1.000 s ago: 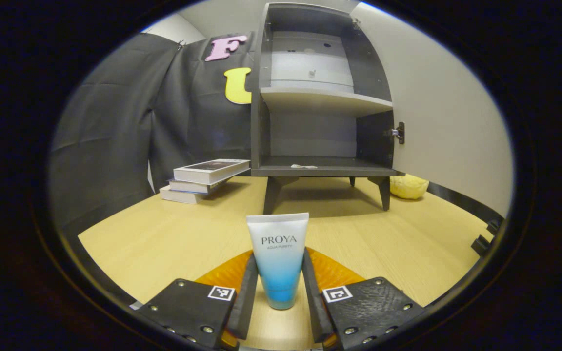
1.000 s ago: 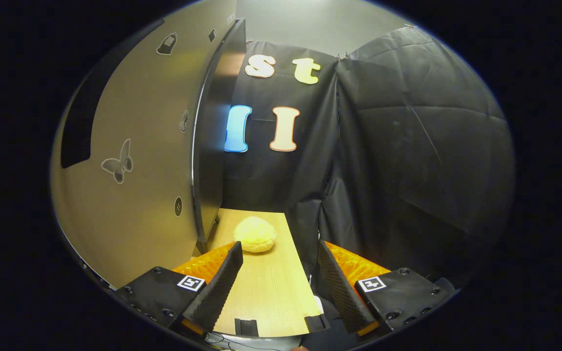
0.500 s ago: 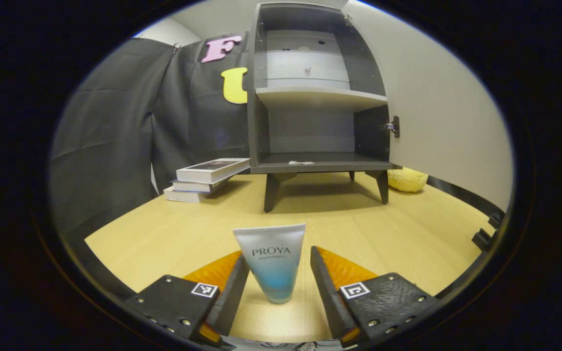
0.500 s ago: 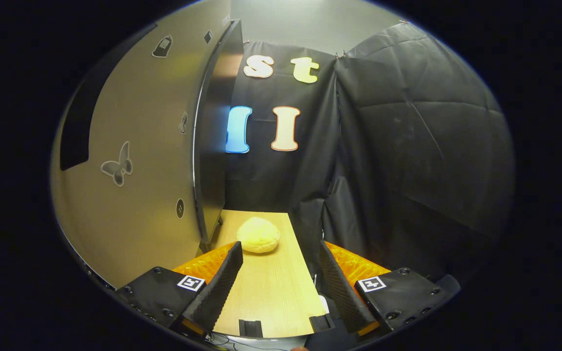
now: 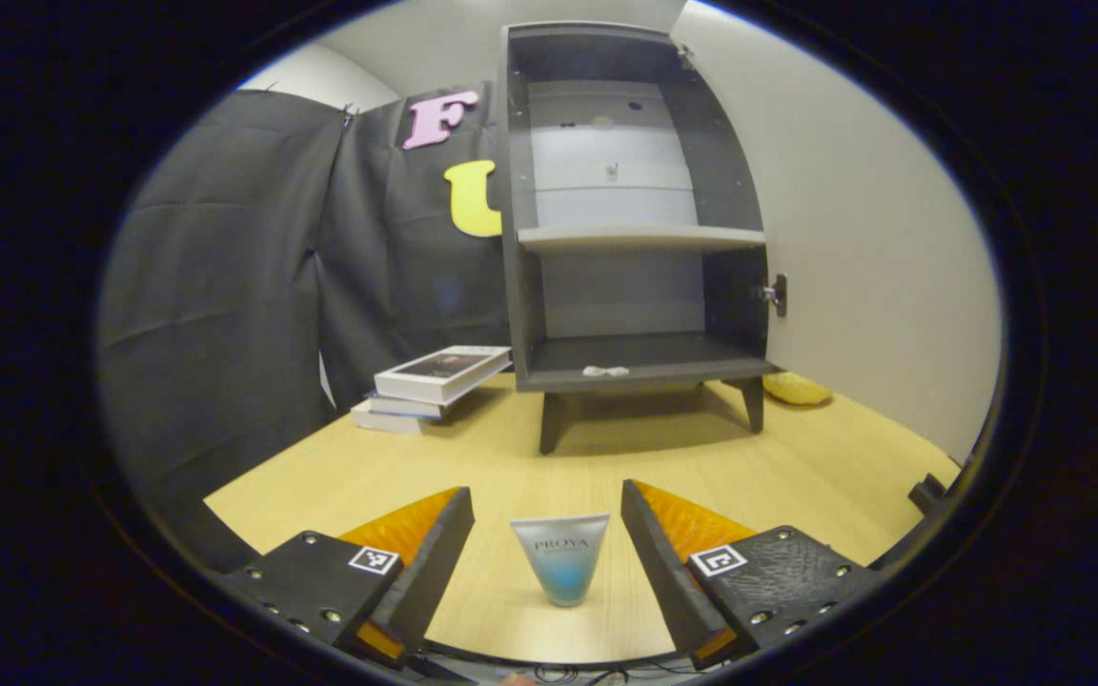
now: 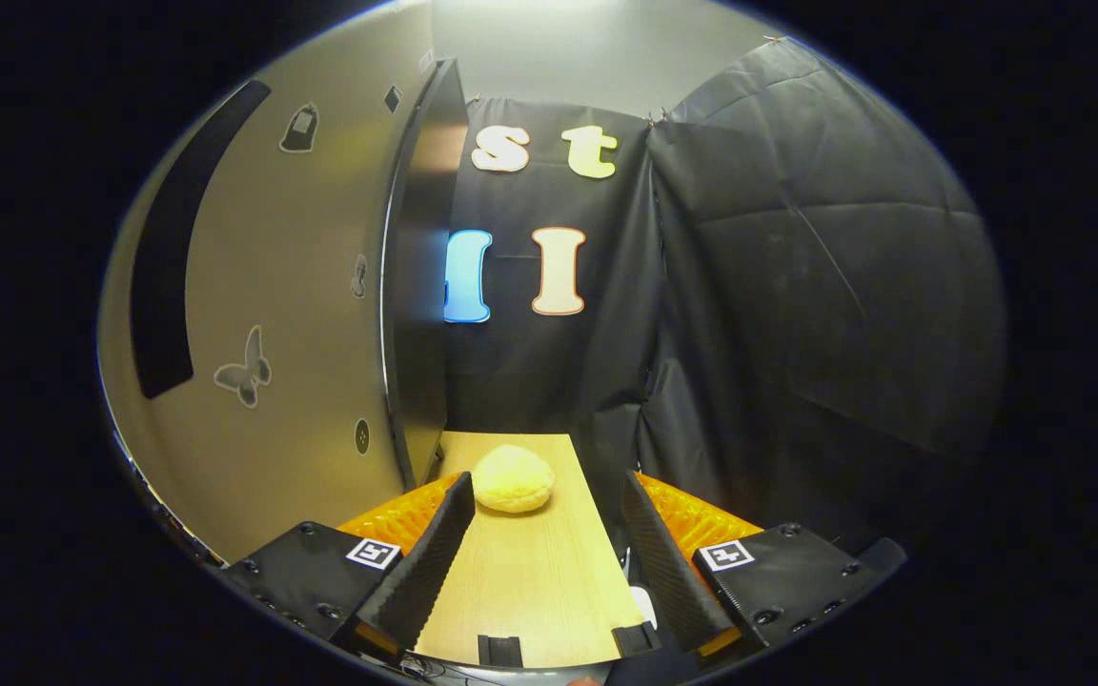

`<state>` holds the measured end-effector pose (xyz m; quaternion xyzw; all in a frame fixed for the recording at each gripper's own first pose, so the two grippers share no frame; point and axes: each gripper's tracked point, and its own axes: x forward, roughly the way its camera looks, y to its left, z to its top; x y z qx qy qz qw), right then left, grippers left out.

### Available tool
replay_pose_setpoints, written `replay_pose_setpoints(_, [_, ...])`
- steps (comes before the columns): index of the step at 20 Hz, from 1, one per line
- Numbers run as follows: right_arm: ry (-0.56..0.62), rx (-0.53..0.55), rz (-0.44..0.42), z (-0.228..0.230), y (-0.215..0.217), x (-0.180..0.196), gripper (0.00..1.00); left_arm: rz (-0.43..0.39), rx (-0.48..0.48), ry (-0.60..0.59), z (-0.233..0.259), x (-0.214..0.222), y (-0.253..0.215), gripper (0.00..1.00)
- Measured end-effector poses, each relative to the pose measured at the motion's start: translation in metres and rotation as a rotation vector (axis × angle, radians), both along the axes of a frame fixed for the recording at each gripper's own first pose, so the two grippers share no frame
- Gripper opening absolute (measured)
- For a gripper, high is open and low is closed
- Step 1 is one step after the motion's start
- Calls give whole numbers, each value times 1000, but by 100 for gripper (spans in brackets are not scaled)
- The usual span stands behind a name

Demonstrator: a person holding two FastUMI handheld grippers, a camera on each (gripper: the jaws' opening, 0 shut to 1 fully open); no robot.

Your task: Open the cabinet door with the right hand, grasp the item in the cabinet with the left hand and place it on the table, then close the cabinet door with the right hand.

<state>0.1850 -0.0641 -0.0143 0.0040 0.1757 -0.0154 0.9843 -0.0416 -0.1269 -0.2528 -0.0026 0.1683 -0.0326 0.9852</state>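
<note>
A white-and-blue tube [image 5: 561,564] stands cap-down on the wooden table [image 5: 797,476], free of the fingers. My left gripper [image 5: 547,553] is open, its fingers apart on either side of the tube and drawn back from it. Behind stands the grey cabinet [image 5: 630,238] with bare shelves, and its pale door [image 5: 873,257] is swung wide to the right. In the right gripper view, the door's outer face [image 6: 301,314] with butterfly stickers and a dark handle strip [image 6: 172,267] stands at the left. My right gripper [image 6: 549,543] is open and holds nothing.
A stack of books [image 5: 435,381] lies left of the cabinet. A yellow soft lump [image 6: 513,478] sits on the table beyond the door, also seen as the yellow lump [image 5: 795,387] under it. A small white scrap [image 5: 604,371] lies on the bottom shelf.
My left gripper opened off the tube and pulled back from it, leaving it standing on the table. The right gripper shifted only slightly.
</note>
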Motion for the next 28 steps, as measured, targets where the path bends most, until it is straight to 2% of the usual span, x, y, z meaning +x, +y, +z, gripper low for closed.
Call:
replay_pose_setpoints(3, [-20,13,15,11,2,1,97,27,0,-41,51,1,11,95])
replay_pose_setpoints(6, [-54,6,-5,26,0,2,97,66,-7,-37,93,1,33,92])
replay_pose_setpoints(8, [-71,7,-8,35,4,2,97,101,-25,-59,125,7,51,95])
replay_pose_setpoints(10, [-74,11,-25,43,5,1,97,136,-34,-82,156,12,72,92])
replay_pose_setpoints(11, [-75,19,-35,48,6,-1,97,145,-41,-103,172,15,79,95])
replay_pose_setpoints(14, [-94,56,-69,72,11,-11,97,133,-58,-178,213,23,98,93])
replay_pose_setpoints(17, [-104,93,-91,96,21,-24,96,96,-35,-178,222,29,115,92])
replay_pose_setpoints(19, [-97,110,-107,108,28,-33,94,84,-39,-181,227,32,126,95])
replay_pose_setpoints(20, [-99,124,-106,114,34,-36,93,79,-44,-186,229,34,133,92])
replay_pose_setpoints(22, [-109,144,-95,125,50,-41,93,74,-37,-197,232,37,148,95])
replay_pose_setpoints(23, [-116,143,-95,129,54,-41,93,72,-28,-200,231,39,156,92])
replay_pose_setpoints(24, [-122,131,-109,131,57,-40,92,70,-22,-204,230,42,162,92])
replay_pose_setpoints(25, [-123,107,-132,130,54,-42,97,67,-22,-206,228,43,168,92])
replay_pose_setpoints(28, [-120,74,-186,131,57,-43,96,52,-44,-207,218,50,179,92])
